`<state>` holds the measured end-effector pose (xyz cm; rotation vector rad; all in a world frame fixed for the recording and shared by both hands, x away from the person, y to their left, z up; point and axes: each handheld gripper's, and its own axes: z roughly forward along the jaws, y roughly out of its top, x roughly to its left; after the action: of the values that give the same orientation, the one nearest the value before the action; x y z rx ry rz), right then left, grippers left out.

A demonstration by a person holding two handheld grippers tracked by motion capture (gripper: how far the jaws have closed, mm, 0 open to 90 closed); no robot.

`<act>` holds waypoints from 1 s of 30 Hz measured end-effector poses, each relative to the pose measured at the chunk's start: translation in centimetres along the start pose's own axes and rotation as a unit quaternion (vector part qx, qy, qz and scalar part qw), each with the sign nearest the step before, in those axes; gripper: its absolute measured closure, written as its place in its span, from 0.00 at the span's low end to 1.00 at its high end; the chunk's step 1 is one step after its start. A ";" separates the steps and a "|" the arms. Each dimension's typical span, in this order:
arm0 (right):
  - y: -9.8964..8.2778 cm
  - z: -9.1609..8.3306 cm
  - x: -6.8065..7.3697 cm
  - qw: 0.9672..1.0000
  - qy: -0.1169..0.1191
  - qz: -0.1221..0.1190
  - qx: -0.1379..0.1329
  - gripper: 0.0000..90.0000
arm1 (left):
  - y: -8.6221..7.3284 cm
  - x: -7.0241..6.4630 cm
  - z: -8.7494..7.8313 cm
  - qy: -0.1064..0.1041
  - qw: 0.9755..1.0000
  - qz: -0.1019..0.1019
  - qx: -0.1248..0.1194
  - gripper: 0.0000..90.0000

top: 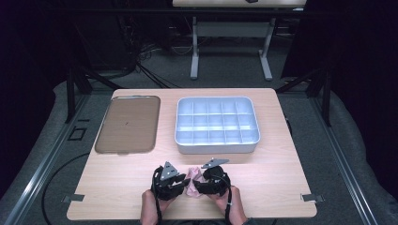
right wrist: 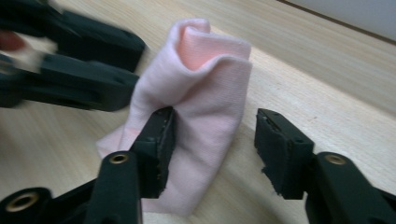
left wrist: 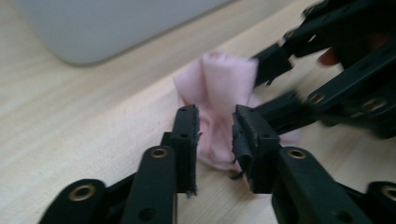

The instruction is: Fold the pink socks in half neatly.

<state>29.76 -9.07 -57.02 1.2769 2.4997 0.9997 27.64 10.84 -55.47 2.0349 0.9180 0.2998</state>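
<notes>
A small pink cloth (top: 192, 185) lies crumpled and partly folded on the wooden table near its front edge, between my two grippers. My left gripper (top: 186, 182) comes at it from the left. In the left gripper view its jaws (left wrist: 215, 123) stand a little apart, with the cloth (left wrist: 219, 88) in and beyond the gap, not pinched. My right gripper (top: 197, 187) comes from the right. In the right gripper view its jaws (right wrist: 215, 135) are spread wide; one pad (right wrist: 163, 135) rests against the cloth (right wrist: 205, 93) and the other stands clear on bare wood.
A grey tray (top: 217, 148) divided into several compartments sits just beyond the cloth at centre right. A flat brown tray (top: 127, 124) lies at the left. The table's front edge runs close under the person's hands (top: 150, 211).
</notes>
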 end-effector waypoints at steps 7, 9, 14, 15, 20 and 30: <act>0.2 0.1 0.2 1.000 -0.015 -0.001 0.002 0.43 | 2.3 -0.6 0.9 -0.003 0.999 0.030 0.010 0.69; 0.2 0.1 0.1 1.000 -0.016 -0.001 0.001 0.42 | 2.4 -0.2 2.0 0.015 0.999 0.031 0.024 0.73; 0.1 0.1 0.0 1.000 -0.008 0.002 -0.003 0.44 | 1.4 0.8 3.4 0.033 0.997 0.026 0.058 0.89; 0.1 0.1 -0.1 1.000 -0.003 -0.003 0.003 0.45 | 1.2 0.9 3.5 0.032 0.997 0.023 0.060 0.90; 0.4 0.1 -0.1 1.000 0.010 -0.004 0.011 0.52 | 0.6 1.7 3.7 0.019 0.998 0.002 0.061 0.92; 1.6 0.5 -0.7 0.996 0.067 0.012 0.058 0.70 | 0.5 2.0 3.8 0.013 0.998 -0.004 0.059 0.92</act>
<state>31.49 -8.69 -56.54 1.3142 2.6856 0.9905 31.27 9.76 -57.63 2.1389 0.9816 0.2743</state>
